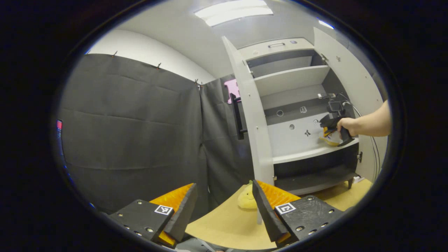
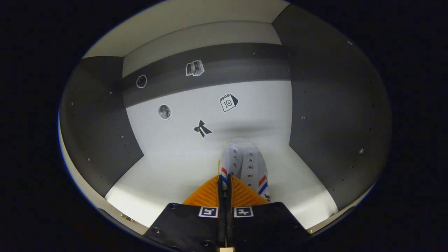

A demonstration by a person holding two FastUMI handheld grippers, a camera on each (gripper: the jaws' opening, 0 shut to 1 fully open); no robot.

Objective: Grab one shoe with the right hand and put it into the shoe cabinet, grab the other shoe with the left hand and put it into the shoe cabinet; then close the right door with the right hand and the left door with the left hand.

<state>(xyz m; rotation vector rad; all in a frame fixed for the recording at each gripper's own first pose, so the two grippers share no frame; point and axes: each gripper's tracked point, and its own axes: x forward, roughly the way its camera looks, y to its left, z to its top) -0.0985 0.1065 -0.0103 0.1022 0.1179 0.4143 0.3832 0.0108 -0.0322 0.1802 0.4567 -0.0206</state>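
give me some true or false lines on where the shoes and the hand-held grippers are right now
1. The right hand-held gripper is shut on a white shoe inside the cabinet. True.
2. Both cabinet doors are closed. False: the left door and the right door stand open.
3. The left hand-held gripper is open and holds nothing. True.
4. The yellow shoe is on a cabinet shelf. False: it lies on the tan surface outside the cabinet.
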